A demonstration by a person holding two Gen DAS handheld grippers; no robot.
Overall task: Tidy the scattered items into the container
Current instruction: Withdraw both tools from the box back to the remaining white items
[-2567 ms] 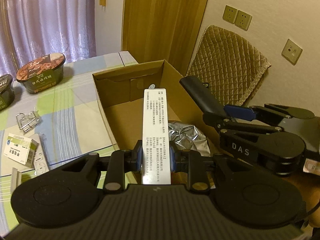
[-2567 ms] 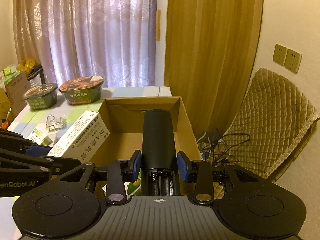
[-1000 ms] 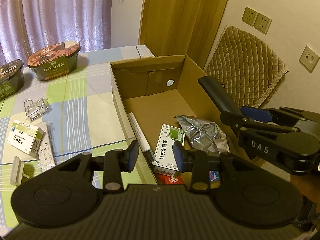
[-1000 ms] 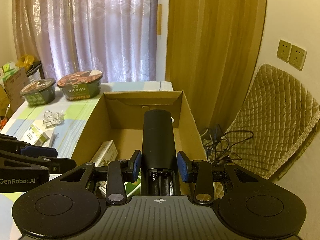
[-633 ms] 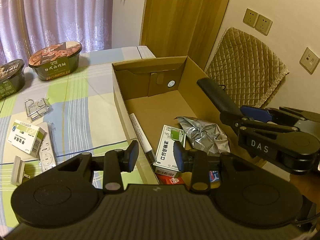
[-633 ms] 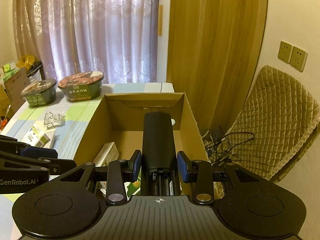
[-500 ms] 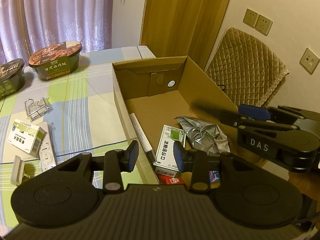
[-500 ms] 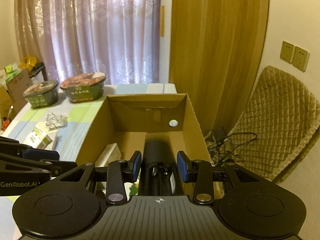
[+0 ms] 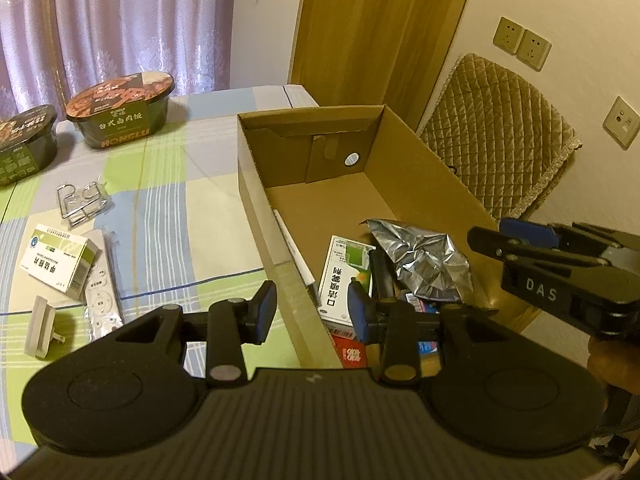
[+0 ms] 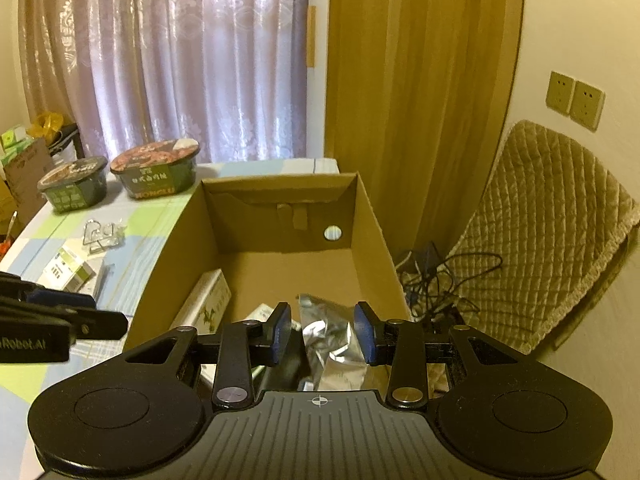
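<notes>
Both loads have left my fingers since a couple of seconds ago: the long white box that the left hand-held gripper (image 9: 312, 312) pinched now lies along the left wall inside the cardboard box (image 9: 432, 168), and the black remote (image 9: 380, 272) that the right hand-held gripper (image 10: 322, 330) carried until half a second ago has dropped in too. I see the remote resting among the things at the near end of the cardboard box, between the green-and-white medicine box (image 9: 340, 280) and the crumpled foil pouch (image 9: 424, 258).

My left hand-held gripper is spread wide with nothing between its pads, hovering over the near left wall of the cardboard box. My right hand-held gripper is spread as well and holds nothing, poised above the near end with the foil pouch showing between its fingers.

On the checked tabletop (image 9: 168, 184) to the left, several things remain outside: a small medicine carton (image 9: 60, 262) lying partly on a white remote (image 9: 102, 284), a wire clip (image 9: 82, 198) beyond them, a pale plug-like block (image 9: 40, 332) nearest to me, and two instant noodle bowls (image 9: 122, 108) at the far side by the curtain.

The far half of the cardboard box floor is bare.
</notes>
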